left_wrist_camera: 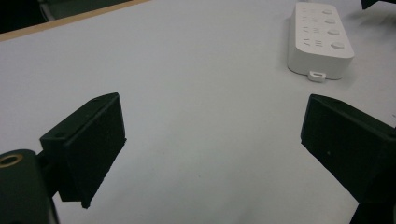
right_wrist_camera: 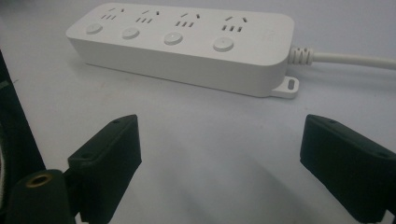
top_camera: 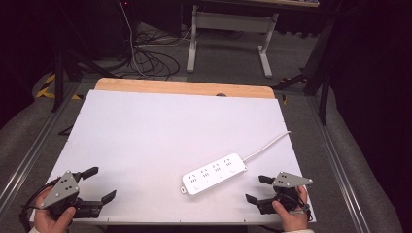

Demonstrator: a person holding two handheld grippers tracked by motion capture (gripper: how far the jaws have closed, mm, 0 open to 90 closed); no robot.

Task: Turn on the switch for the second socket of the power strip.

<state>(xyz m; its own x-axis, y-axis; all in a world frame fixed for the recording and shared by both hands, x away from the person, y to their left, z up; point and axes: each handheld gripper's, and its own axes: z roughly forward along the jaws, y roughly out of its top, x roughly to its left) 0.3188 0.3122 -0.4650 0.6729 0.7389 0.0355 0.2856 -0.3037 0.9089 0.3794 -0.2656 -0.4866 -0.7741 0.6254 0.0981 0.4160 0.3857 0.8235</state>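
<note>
High view: unlabelled white power strip (top_camera: 212,175).

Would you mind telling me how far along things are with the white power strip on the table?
Nothing looks done yet: the white four-socket power strip lies flat on the white table, nothing plugged in, its cord trailing away. Nothing is in hand: the left gripper and right gripper both rest open and empty, the right one nearer the strip. Any handling of the strip remains.
</note>
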